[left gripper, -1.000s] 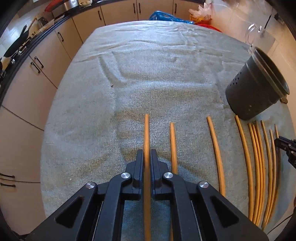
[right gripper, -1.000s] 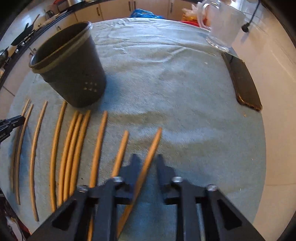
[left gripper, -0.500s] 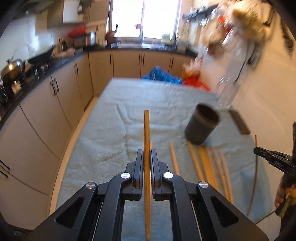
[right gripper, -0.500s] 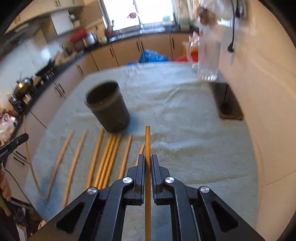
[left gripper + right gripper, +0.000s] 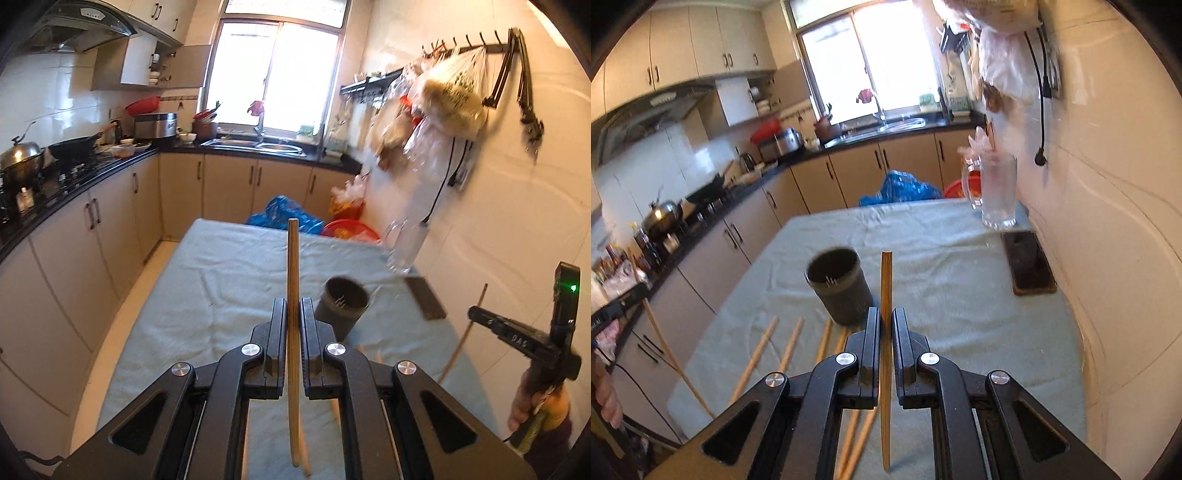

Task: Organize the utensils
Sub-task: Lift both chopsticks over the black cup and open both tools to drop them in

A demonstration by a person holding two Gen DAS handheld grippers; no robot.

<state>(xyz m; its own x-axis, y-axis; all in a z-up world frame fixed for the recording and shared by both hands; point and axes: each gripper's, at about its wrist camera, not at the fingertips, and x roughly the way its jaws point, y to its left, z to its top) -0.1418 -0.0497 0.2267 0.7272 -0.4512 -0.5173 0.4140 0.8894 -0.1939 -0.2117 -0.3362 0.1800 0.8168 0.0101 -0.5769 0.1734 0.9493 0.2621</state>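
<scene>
My left gripper (image 5: 293, 306) is shut on a wooden chopstick (image 5: 292, 266) and holds it raised well above the table, tip pointing forward. My right gripper (image 5: 885, 317) is shut on another wooden chopstick (image 5: 886, 280), also lifted; it shows at the right of the left wrist view (image 5: 476, 314). The dark utensil holder (image 5: 839, 284) stands upright on the grey-green cloth (image 5: 942, 258), just ahead and left of the right gripper; it also shows in the left wrist view (image 5: 341, 306). Several loose chopsticks (image 5: 757, 354) lie on the cloth in front of the holder.
A glass mug (image 5: 997, 192) stands at the table's far right beside the wall. A dark phone-like slab (image 5: 1030, 262) lies near it. Blue bag (image 5: 901, 188) and red basin lie beyond the table's far end. Kitchen cabinets (image 5: 74, 236) run along the left.
Both grippers have lifted their chopsticks off the cloth and tilted up, so the views now look across the kitchen instead of down at the table. The right gripper closed on its chopstick.
</scene>
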